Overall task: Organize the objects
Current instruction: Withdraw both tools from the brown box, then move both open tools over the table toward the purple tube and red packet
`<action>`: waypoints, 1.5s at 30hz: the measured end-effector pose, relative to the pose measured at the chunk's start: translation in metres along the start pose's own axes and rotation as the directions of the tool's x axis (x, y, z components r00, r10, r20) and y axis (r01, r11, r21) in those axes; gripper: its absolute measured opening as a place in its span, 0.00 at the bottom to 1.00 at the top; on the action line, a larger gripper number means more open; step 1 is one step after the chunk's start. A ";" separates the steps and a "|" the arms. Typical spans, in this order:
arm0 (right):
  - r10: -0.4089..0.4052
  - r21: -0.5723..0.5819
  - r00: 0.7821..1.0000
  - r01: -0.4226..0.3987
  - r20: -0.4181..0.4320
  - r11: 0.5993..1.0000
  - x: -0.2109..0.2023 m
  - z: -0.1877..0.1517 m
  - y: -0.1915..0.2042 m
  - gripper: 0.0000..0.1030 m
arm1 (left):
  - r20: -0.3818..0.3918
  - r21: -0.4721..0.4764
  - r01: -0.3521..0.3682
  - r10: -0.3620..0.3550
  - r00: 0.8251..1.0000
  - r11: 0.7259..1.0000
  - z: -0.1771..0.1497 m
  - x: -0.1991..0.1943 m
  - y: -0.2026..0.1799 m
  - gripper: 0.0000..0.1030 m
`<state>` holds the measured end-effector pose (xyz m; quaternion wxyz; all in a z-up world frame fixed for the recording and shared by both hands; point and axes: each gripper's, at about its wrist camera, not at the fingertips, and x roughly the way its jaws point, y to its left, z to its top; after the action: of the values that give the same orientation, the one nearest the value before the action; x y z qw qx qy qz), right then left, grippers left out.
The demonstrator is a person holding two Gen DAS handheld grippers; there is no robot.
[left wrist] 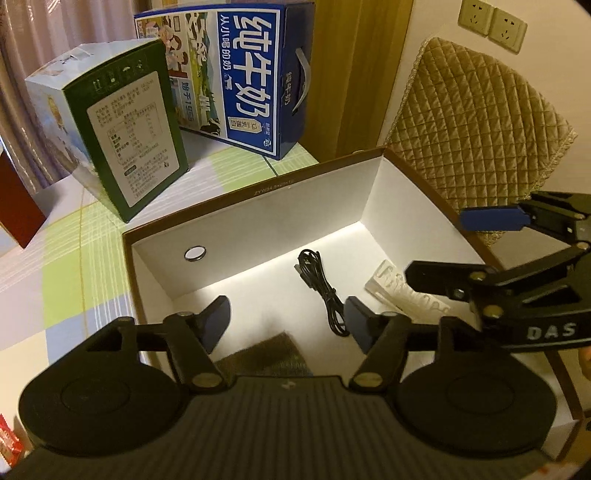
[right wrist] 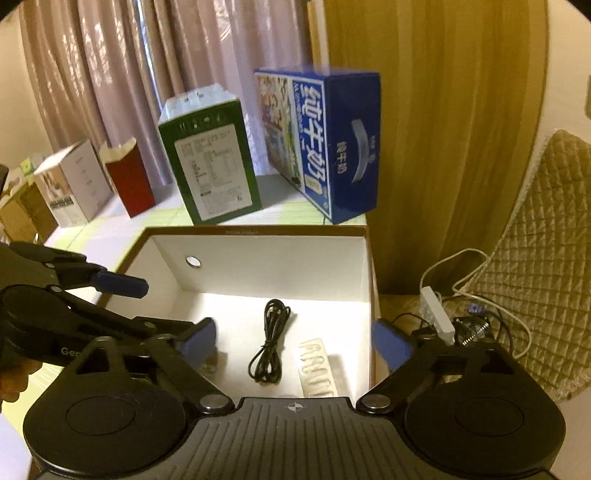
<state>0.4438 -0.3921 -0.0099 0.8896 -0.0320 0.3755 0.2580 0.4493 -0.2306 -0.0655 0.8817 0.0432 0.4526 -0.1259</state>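
An open white-lined box (left wrist: 258, 221) sits on the checked table (left wrist: 55, 280), and on its floor lie a coiled black cable (left wrist: 325, 291) and, just beside it on the right, a clear plastic tray (left wrist: 402, 291); a dark mesh-like piece (left wrist: 266, 354) shows at the near wall. The left tongs (left wrist: 288, 321) hang above the box with their blue pads spread wide, holding nothing. The right tongs (right wrist: 295, 343) are likewise spread wide and empty, one pad over the box, the other outside its right wall. Behind the box stand a green carton (right wrist: 214, 173) and a blue milk carton (right wrist: 332, 147). Only the right wrist view shows the power strip (right wrist: 439, 314) and cords on the quilted chair (right wrist: 535, 258); only the left shows the wall sockets (left wrist: 491, 24).
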 end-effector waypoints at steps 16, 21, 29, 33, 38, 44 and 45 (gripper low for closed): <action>0.023 0.112 1.000 -0.022 -0.002 0.993 -0.057 -0.034 0.016 0.98 | 0.029 -0.064 -0.032 0.034 0.999 0.997 -0.032 -0.065 0.002 0.83; 0.030 0.128 1.000 -0.029 -0.010 0.991 -0.069 -0.046 0.025 0.98 | 0.024 -0.088 -0.032 0.034 0.999 0.996 -0.046 -0.082 0.001 0.84; 0.041 0.140 0.999 -0.038 -0.017 0.989 -0.086 -0.067 0.043 0.98 | 0.008 -0.103 -0.038 0.039 0.999 0.994 -0.075 -0.103 -0.007 0.85; 0.036 0.153 0.999 -0.034 -0.010 0.988 -0.097 -0.078 0.051 0.98 | -0.003 -0.123 -0.039 0.039 0.999 0.992 -0.090 -0.113 -0.009 0.85; 0.035 0.157 0.999 -0.032 -0.019 0.987 -0.106 -0.091 0.064 0.98 | -0.014 -0.143 -0.042 0.040 0.999 0.989 -0.111 -0.126 -0.009 0.85; 0.044 0.155 0.999 -0.039 -0.028 0.987 -0.115 -0.103 0.083 0.98 | -0.008 -0.159 -0.039 0.038 0.999 0.987 -0.131 -0.146 -0.006 0.85; 0.045 0.153 0.999 -0.040 -0.030 0.987 -0.116 -0.105 0.088 0.98 | -0.006 -0.162 -0.040 0.039 0.999 0.986 -0.134 -0.149 -0.005 0.85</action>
<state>0.2654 -0.3927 0.0066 0.8773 0.0397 0.4096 0.2470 0.2587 -0.1825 -0.0232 0.8839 -0.0193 0.4618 -0.0713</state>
